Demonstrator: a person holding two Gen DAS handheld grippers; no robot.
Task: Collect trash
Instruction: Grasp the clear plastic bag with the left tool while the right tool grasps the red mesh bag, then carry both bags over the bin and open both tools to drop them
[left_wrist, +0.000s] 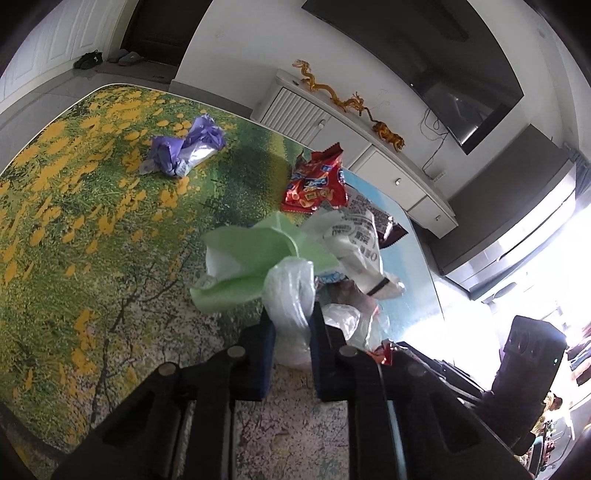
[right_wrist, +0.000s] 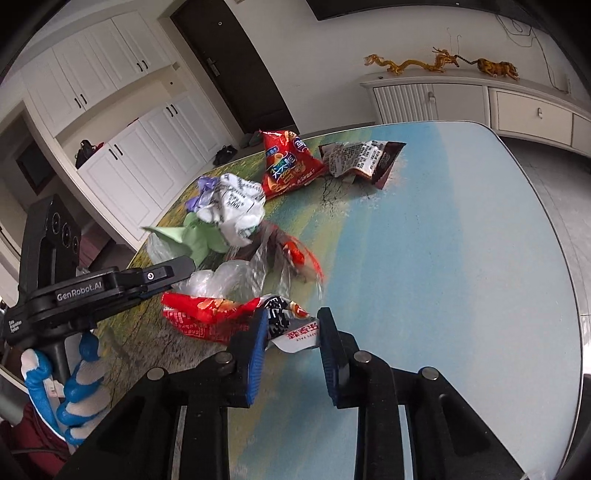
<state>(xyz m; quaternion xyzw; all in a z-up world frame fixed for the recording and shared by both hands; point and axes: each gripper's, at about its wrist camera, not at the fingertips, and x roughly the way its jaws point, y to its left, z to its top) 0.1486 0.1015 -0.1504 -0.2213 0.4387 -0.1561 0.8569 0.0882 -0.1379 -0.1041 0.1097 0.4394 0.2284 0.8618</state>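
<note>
The left gripper (left_wrist: 291, 325) has its blue-padded jaws clamped on a crinkly translucent plastic bag (left_wrist: 290, 295), which bunches up between them. Pressed against that bag are a limp pale-green sheet (left_wrist: 243, 266) and a crumpled white wrapper with black print (left_wrist: 354, 236). Beyond lie a glossy red snack bag (left_wrist: 314, 181), puffed and creased, and well apart a twisted purple wrapper (left_wrist: 188, 146).

The right gripper (right_wrist: 291, 328) has its jaws apart, straddling the white printed end of a flattened red-and-white packet (right_wrist: 221, 317) without closing on it. Farther off sits a dark brown wrapper (right_wrist: 369, 158) with a white label. Everything rests on a smooth worktop (right_wrist: 461, 258) printed with meadow and blue sky.
</note>
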